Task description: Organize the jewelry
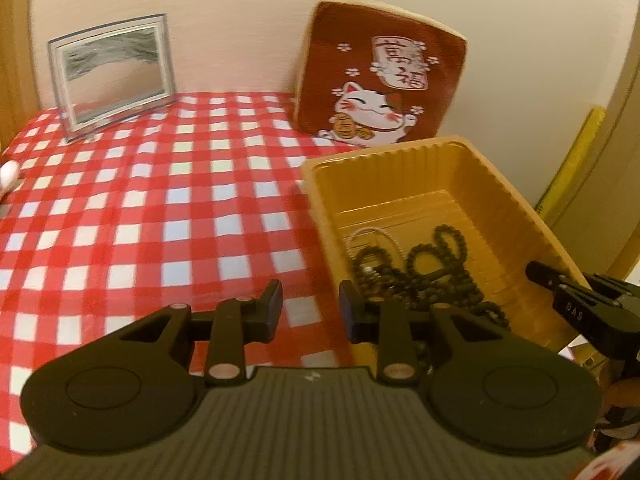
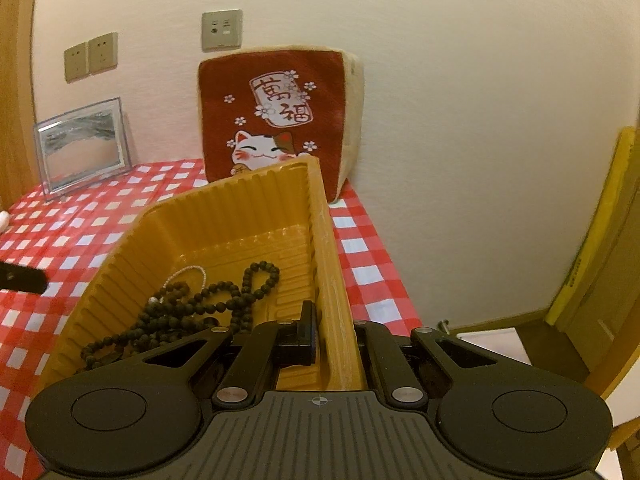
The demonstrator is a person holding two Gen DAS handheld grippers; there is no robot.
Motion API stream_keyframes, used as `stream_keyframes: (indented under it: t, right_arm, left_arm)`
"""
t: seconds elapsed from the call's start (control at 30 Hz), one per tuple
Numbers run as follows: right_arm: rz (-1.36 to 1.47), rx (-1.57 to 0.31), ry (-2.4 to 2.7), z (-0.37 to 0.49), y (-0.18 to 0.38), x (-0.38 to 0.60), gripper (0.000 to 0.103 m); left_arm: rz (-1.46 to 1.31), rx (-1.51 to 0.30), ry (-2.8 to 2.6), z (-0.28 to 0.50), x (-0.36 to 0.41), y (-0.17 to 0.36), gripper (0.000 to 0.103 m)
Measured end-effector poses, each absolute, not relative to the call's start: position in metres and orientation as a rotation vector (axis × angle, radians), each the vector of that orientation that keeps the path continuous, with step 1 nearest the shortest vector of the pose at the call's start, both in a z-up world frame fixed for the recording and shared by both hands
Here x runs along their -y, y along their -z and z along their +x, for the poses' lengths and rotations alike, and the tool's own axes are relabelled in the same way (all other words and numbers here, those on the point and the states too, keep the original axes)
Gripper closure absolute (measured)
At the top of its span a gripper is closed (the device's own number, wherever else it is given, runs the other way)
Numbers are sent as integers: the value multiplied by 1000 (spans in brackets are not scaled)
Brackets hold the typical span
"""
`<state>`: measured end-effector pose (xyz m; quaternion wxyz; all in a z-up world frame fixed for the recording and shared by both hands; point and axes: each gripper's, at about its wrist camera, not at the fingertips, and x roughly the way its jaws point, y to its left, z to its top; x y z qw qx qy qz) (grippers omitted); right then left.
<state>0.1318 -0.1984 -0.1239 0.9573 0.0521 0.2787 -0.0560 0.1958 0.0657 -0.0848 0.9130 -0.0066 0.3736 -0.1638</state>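
A yellow ribbed plastic tray [image 1: 404, 160] [image 2: 224, 204] sits on the red-and-white checked tablecloth at the right. It holds dark bead necklaces [image 1: 424, 268] [image 2: 208, 304] and a thin pale chain [image 1: 372, 234] [image 2: 192, 270]. My right gripper [image 2: 334, 334] is shut on the tray's right wall, one finger inside and one outside; it also shows in the left wrist view [image 1: 560, 280]. My left gripper [image 1: 310, 304] is open and empty, over the cloth at the tray's near left corner.
A red lucky-cat cushion [image 1: 380, 88] [image 2: 276, 120] leans on the wall behind the tray. A glass sand-picture frame [image 1: 112, 76] [image 2: 82, 144] stands at the back left. The table edge [image 2: 384, 272] drops off right of the tray. A white object [image 1: 8, 174] lies at the far left.
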Motion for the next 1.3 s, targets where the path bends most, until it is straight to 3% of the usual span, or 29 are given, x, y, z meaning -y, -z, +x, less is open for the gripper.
stream_keyframes:
  t: [0.8, 0.9, 1.0, 1.03, 1.07, 1.13, 1.3]
  right_arm:
    - [281, -628, 126, 171, 145, 211, 97]
    - [285, -661, 108, 176, 151, 217, 94]
    - [262, -699, 92, 180, 156, 218, 86]
    - [253, -696, 85, 180, 156, 217, 75]
    - [242, -689, 81, 179, 156, 217, 53]
    - [211, -630, 96, 175, 150, 216, 25]
    - [182, -593, 93, 170, 132, 218, 22]
  left_arm:
    - [-59, -759, 215, 175, -131, 73, 72]
    - [-61, -770, 213, 173, -134, 75, 67]
    - [-54, -774, 218, 171, -133, 75, 66]
    - [-51, -775, 219, 170, -132, 75, 63]
    - [-49, -777, 220, 169, -131, 75, 62]
    - [-52, -781, 219, 167, -131, 73, 62]
    - [-66, -795, 196, 159, -131, 68, 58]
